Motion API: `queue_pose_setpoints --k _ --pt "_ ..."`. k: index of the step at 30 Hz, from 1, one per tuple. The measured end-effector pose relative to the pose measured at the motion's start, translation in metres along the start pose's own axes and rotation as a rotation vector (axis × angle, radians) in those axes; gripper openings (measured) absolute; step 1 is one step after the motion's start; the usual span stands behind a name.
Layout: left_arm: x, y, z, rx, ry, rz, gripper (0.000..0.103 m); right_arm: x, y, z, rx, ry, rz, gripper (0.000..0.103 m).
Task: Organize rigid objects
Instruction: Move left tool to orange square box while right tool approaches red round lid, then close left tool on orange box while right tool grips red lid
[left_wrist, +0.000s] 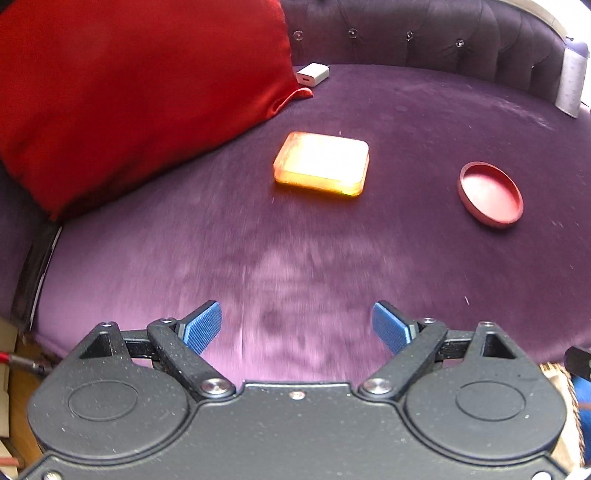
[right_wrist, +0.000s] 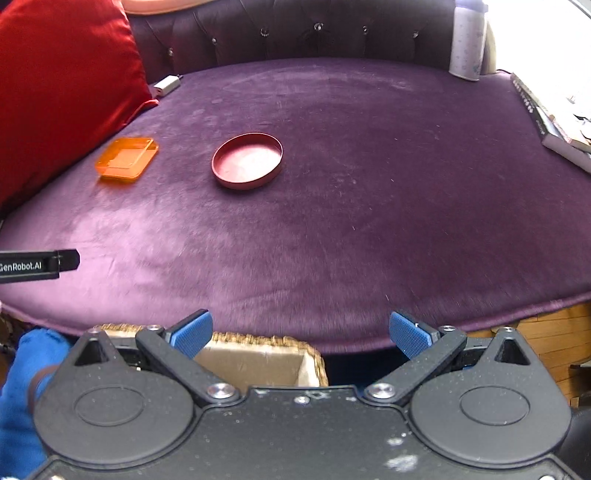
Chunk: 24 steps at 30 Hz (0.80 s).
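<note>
Purple velvet seat (right_wrist: 369, 192), two rigid pieces lying flat on it: orange square box (left_wrist: 321, 162) near the left edge, just clear of the red cushion (left_wrist: 129, 92); round red tray (right_wrist: 246, 161) nearer the middle, open side up, well apart from the box. White charger (left_wrist: 312, 75) at the back-left corner, touching the cushion's corner; pale bottle (right_wrist: 466, 40) at the back-right corner; books (right_wrist: 554, 122) along the right edge.

Left tool (left_wrist: 295, 325): spread wide, nothing between its blue pads (left_wrist: 201, 326), hovering over the front of the seat, roughly in line with the box. Right tool (right_wrist: 300, 330): equally wide and empty, hanging off the front edge above a woven basket (right_wrist: 258, 354), likely the place for collecting.

Probably an approach to the first pick. Advice for a clean one: keep the left tool low and level, straddle the box across two opposite flat sides, not corner to corner, then close gently, since smooth plastic on soft velvet may tip or sink. For the tray, pinch the thin rim, one pad inside and one outside. Avoid brushing the cushion on the way in.
</note>
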<state>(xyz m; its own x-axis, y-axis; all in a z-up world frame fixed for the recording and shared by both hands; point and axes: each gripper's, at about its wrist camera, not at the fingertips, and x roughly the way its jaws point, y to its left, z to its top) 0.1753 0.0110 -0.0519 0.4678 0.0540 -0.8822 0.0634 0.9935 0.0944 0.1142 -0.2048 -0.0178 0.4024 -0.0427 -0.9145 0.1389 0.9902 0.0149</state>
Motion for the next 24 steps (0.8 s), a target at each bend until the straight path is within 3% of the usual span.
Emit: queue_pose_setpoints --k 13,15,24 --pt "0.080 -0.009 0.063 0.103 -0.040 -0.039 0.087 0.090 0.027 0.064 -0.051 0.029 -0.003 0.103" --pt "0.086 -0.009 0.068 0.112 -0.060 -0.038 0.099 0.095 0.027 0.070 -0.079 -0.026 -0.009 0.103" --pt "0.104 -0.009 0.082 0.128 -0.137 -0.077 0.100 0.117 0.033 0.094 -0.156 -0.138 0.034 0.103"
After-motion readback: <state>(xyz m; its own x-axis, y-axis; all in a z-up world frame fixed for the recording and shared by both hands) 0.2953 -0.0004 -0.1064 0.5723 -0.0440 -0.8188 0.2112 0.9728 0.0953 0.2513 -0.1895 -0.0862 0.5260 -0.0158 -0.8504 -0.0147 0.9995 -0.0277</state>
